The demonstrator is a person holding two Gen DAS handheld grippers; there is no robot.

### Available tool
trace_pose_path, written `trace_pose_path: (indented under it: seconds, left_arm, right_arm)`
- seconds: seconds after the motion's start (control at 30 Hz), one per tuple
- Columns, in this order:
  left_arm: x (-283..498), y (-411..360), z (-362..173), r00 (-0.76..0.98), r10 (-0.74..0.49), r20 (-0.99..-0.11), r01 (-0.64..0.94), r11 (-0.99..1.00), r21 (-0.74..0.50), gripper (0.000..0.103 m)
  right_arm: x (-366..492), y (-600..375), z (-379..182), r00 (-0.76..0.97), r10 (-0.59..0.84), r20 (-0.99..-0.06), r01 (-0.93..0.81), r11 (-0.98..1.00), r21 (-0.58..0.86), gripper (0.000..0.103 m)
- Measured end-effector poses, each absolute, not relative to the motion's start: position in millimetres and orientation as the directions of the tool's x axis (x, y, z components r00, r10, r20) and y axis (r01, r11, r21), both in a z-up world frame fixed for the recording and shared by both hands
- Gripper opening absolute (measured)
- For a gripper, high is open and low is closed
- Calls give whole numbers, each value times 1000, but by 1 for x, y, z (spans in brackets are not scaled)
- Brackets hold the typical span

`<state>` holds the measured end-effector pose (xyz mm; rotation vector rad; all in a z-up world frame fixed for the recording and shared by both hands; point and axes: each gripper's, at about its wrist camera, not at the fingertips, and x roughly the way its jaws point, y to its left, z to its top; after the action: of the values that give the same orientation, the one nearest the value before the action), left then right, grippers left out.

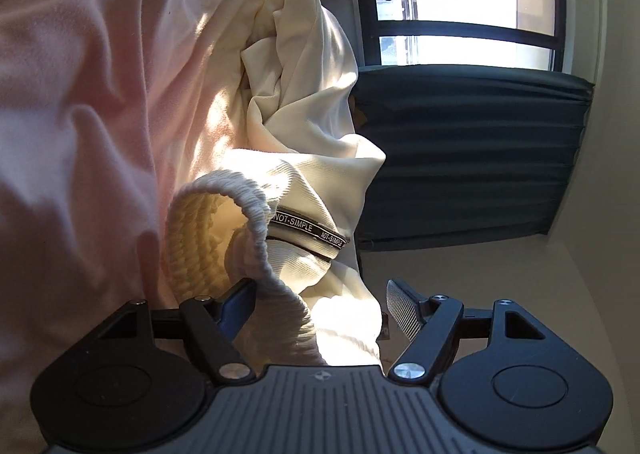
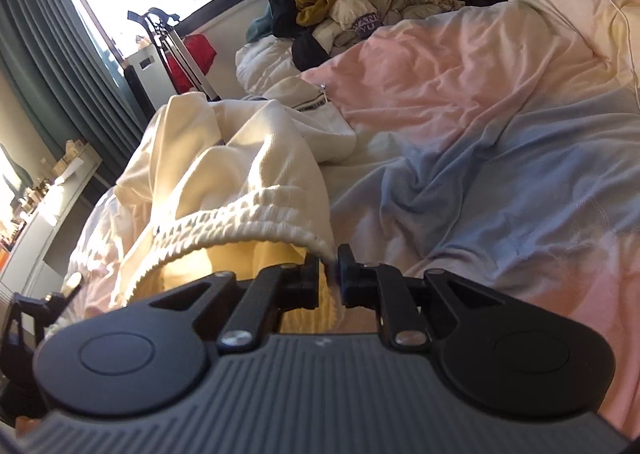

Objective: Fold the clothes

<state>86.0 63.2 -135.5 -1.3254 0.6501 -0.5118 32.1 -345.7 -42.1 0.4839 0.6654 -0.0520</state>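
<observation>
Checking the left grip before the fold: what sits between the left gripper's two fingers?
In the left wrist view, the cream trousers' ribbed waistband runs between the open left gripper's fingers, lying against one finger and clear of the other.

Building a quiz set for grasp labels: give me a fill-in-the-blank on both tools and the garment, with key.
1. The right tool is shut on the cream garment's ribbed ____.
2. The left tool stands ____, with the cream garment lying between its fingers.
3. The black band on the garment reads NOT-____.
4. The bedding under the garment is pink and ____.

Missing words: waistband; open; SIMPLE; blue
</observation>
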Motion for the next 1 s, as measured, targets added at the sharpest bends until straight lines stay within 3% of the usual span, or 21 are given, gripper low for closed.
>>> trace_pose_path:
  seconds: [0.3, 0.5, 0.57, 0.7, 0.8, 0.9, 0.93, 0.97, 1.0]
  left_arm:
    - [77, 44, -142, 665, -703, -253, -34, 311, -950, 73]
    - [83, 59, -143, 722, -650, -238, -64, 280, -958, 73]
    - [89, 67, -144, 737, -640, -217, -78, 239, -968, 70]
    - [102, 63, -145, 747, -635, -195, -63, 225, -972, 53]
    - [111, 53, -140, 741, -642, -197, -19, 273, -962, 52]
    - [118, 58, -146, 730, -647, -221, -57, 264, -963, 54]
    - [117, 61, -149, 732, -648, -212, -65, 244, -968, 54]
    - [116, 65, -150, 733, -649, -204, -72, 224, -972, 56]
    - [114, 67, -151, 733, -652, -195, -77, 205, -976, 60]
  right_arm:
    - [39, -343, -63, 736, 129, -664, 227, 878, 422, 13]
    - [40, -345, -72, 718, 150, -679, 247, 858, 451, 17]
    - [40, -346, -76, 712, 157, -684, 254, 851, 460, 23]
    - [46, -342, -85, 702, 153, -695, 250, 861, 442, 28]
    - [50, -335, -89, 709, 102, -698, 245, 892, 380, 33]
    - [49, -336, -87, 752, 75, -654, 250, 887, 389, 30]
    - [48, -335, -85, 769, 67, -636, 246, 887, 390, 27]
    - [48, -334, -81, 780, 55, -623, 237, 896, 375, 15]
    - [47, -332, -76, 791, 43, -610, 228, 904, 361, 15]
